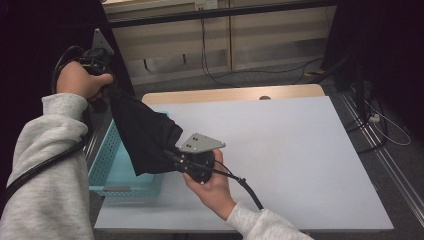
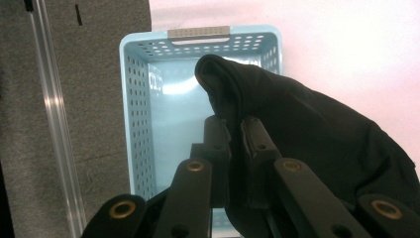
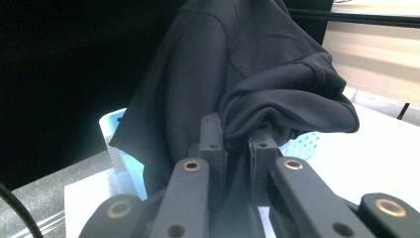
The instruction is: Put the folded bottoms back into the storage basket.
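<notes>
A black garment (image 1: 142, 132) hangs stretched between both grippers, above a light blue perforated basket (image 1: 107, 162) at the table's left edge. My left gripper (image 1: 106, 94) is raised at the upper left, shut on the garment's top edge. In the left gripper view its jaws pinch a fold of the black cloth (image 2: 277, 124) over the basket (image 2: 148, 114). My right gripper (image 1: 172, 157) sits lower, near the basket's right rim, shut on the other end of the cloth. The right gripper view has the bunched fabric (image 3: 257, 74) clamped between the jaws.
The white table top (image 1: 280, 150) spreads to the right of the basket. A wooden strip (image 1: 235, 93) runs along its far edge. Cables (image 1: 260, 70) lie on the grey floor behind, and a dark stand (image 1: 357, 90) rises at the far right.
</notes>
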Demonstrator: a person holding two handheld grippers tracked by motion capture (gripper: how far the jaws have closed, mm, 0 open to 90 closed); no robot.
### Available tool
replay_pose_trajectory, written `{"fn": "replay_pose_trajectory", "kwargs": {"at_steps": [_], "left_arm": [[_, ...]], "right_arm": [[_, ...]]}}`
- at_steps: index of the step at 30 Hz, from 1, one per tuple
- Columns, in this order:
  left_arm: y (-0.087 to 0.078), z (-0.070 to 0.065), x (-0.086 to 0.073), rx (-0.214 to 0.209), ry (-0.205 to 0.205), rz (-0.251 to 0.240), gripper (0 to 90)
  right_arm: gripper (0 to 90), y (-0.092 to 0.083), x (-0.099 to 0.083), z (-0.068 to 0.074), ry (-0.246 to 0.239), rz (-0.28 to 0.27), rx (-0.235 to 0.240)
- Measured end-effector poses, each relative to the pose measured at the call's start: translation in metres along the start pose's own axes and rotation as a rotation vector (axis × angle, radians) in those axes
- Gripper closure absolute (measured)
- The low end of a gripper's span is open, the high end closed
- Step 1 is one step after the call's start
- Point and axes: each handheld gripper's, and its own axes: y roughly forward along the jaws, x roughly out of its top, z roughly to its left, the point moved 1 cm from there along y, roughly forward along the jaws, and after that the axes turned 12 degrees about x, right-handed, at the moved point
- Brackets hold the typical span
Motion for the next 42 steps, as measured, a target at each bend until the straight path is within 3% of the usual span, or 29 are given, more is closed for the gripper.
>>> {"fn": "replay_pose_trajectory", "kwargs": {"at_steps": [11, 26, 29, 30, 31, 32, 33, 34, 35, 36, 37, 39, 42], "left_arm": [[0.003, 0.021, -0.004, 0.002, -0.025, -0.009, 83.4], [0.031, 0.054, -0.005, 0.008, -0.06, -0.006, 83.5], [0.042, 0.062, -0.001, 0.016, -0.069, -0.022, 83.4], [0.046, 0.064, -0.001, 0.015, -0.068, -0.044, 81.9], [0.053, 0.066, -0.003, 0.038, -0.068, -0.082, 76.0], [0.056, 0.066, -0.004, 0.062, -0.066, -0.092, 63.8], [0.061, 0.065, -0.008, 0.076, -0.07, -0.102, 57.7], [0.065, 0.064, -0.01, 0.08, -0.058, -0.1, 46.1], [0.07, 0.062, -0.014, 0.091, -0.043, -0.112, 38.0], [0.073, 0.061, -0.017, 0.101, -0.022, -0.119, 35.0], [0.079, 0.058, -0.021, 0.085, -0.013, -0.112, 34.5], [0.086, 0.054, -0.027, 0.048, -0.015, -0.109, 29.0], [0.094, 0.049, -0.034, 0.042, 0.0, -0.111, 24.8]], "right_arm": [[81.3, 0.02, 0.001, 0.008, -0.007, 0.003, 0.021], [81.2, 0.055, -0.006, 0.014, 0.009, 0.009, 0.037], [79.7, 0.068, -0.005, 0.013, 0.002, -0.04, -0.007], [76.6, 0.074, -0.006, 0.013, -0.001, -0.039, -0.019], [67.9, 0.077, -0.008, 0.013, -0.004, -0.027, -0.032], [54.3, 0.083, -0.013, 0.012, 0.001, 0.038, -0.019], [50.3, 0.083, -0.015, 0.011, 0.009, 0.077, -0.024], [49.8, 0.076, -0.017, 0.008, -0.005, 0.061, -0.058], [49.1, 0.071, -0.018, 0.005, -0.001, 0.034, -0.059], [44.9, 0.06, -0.018, 0.0, 0.018, 0.01, -0.05], [42.1, 0.054, -0.017, -0.003, 0.026, 0.013, -0.049], [41.6, 0.038, -0.017, -0.01, 0.02, 0.032, -0.048], [36.7, 0.017, -0.018, -0.019, 0.001, 0.047, -0.051]]}}
